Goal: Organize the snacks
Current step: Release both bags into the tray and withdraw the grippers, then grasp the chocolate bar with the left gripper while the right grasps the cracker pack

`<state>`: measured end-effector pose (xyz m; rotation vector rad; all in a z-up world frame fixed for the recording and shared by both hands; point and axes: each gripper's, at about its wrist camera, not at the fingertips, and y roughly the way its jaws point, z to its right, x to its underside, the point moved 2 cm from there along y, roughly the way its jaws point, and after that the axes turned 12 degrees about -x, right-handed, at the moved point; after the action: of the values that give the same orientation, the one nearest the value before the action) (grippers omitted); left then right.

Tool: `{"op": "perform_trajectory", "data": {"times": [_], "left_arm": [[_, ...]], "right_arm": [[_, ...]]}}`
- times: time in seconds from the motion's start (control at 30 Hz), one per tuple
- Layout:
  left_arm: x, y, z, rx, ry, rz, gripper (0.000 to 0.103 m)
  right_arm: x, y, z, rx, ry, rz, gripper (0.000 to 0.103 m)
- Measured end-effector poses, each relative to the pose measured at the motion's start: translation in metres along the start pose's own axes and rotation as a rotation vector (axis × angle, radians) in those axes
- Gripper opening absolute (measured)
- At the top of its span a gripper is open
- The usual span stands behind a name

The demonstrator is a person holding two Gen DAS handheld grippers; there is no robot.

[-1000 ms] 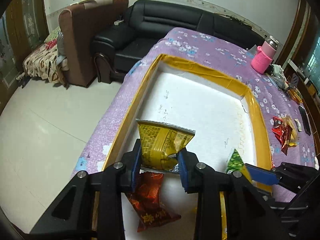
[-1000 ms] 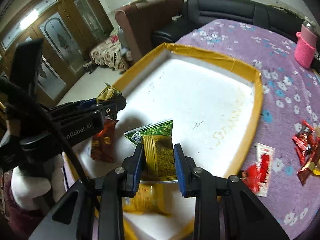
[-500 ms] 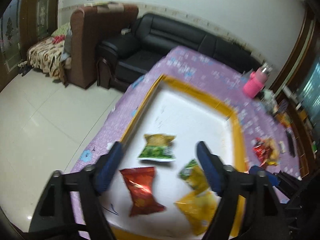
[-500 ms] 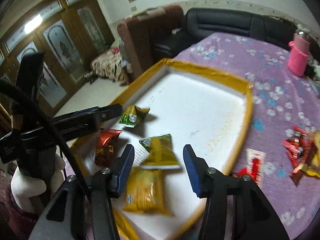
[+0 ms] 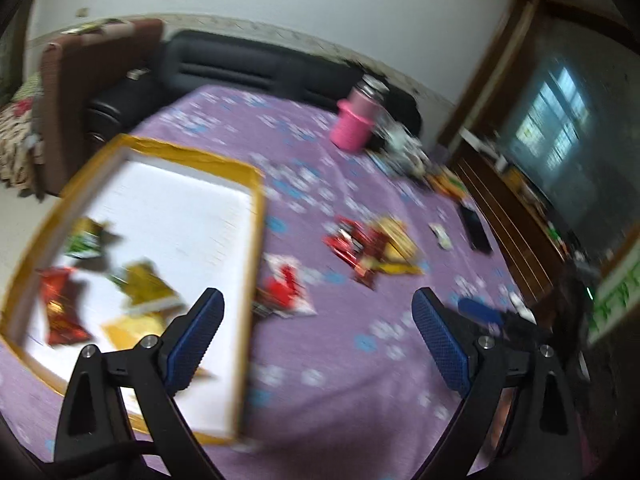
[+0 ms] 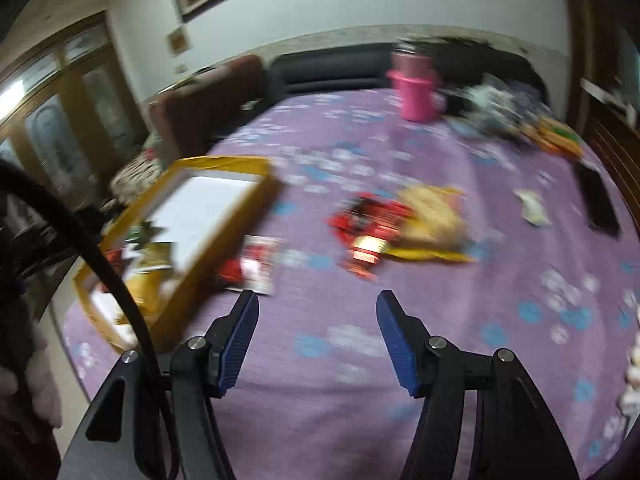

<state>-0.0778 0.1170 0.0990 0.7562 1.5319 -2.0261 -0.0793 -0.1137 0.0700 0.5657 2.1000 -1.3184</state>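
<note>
A white tray with a yellow rim (image 5: 256, 216) (image 6: 224, 164) lies on the purple flowered tablecloth and holds several snack packets: green (image 5: 84, 240), yellow-green (image 5: 146, 286), red (image 5: 60, 308) and yellow (image 5: 132, 330). A red-and-white packet (image 5: 286, 292) (image 6: 256, 266) lies just outside the tray. A heap of red and yellow packets (image 5: 372, 248) (image 6: 396, 224) lies mid-table. My left gripper (image 5: 318, 328) is open and empty above the cloth. My right gripper (image 6: 318, 332) is open and empty too. Both views are motion-blurred.
A pink bottle (image 5: 356, 124) (image 6: 414, 90) stands at the far side with clutter beside it. A black phone (image 5: 474, 224) (image 6: 598, 200) and a small white packet (image 6: 532, 206) lie to the right. A black sofa and brown armchair stand behind the table.
Both grippers let go of their packets into the tray, opened wide and swung right, away from the tray toward the loose packets on the cloth.
</note>
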Motion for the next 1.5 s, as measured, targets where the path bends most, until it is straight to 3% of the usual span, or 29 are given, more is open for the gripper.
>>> {"op": "perform_trajectory", "data": {"times": [0.13,0.3,0.43,0.6,0.73,0.97,1.07,1.1,1.13,1.2,1.27,1.5], "left_arm": [[0.011,0.001,0.027,-0.010,0.062,-0.028,0.095],[0.017,0.012,0.036,-0.031,0.074,-0.047,0.095],[0.022,0.025,0.037,-0.043,0.070,-0.084,0.095],[0.026,0.022,0.030,-0.089,0.087,-0.081,0.095],[0.026,0.019,0.022,-0.097,0.086,-0.079,0.095],[0.025,0.019,0.018,-0.075,0.093,-0.081,0.095],[0.024,0.021,0.021,-0.060,0.099,-0.089,0.094],[0.024,0.022,0.024,-0.053,0.108,-0.090,0.092],[0.023,0.022,0.028,-0.046,0.119,-0.088,0.089],[0.022,0.026,0.039,-0.043,0.166,-0.098,0.065],[0.022,0.034,0.049,-0.055,0.206,-0.118,0.055],[0.001,0.086,0.086,-0.068,0.240,-0.162,0.055]], "right_arm": [[-0.001,-0.023,0.077,0.031,0.173,0.043,0.062],[-0.006,-0.019,0.128,0.024,0.315,0.061,0.062],[-0.024,0.004,0.122,-0.024,0.325,0.054,0.062],[-0.057,0.043,0.094,-0.052,0.225,0.021,0.062],[-0.079,0.075,0.079,0.103,0.106,-0.023,0.062],[-0.076,0.112,0.080,0.197,0.006,-0.126,0.062],[-0.076,0.106,0.091,0.148,0.069,-0.106,0.044],[-0.075,0.101,0.097,0.127,0.100,-0.104,0.032],[-0.072,0.097,0.101,0.093,0.135,-0.109,0.032],[-0.065,0.089,0.105,0.071,0.161,-0.105,0.032],[-0.054,0.078,0.107,0.070,0.172,-0.089,0.032],[-0.028,0.046,0.135,-0.018,0.289,0.068,0.032]]}}
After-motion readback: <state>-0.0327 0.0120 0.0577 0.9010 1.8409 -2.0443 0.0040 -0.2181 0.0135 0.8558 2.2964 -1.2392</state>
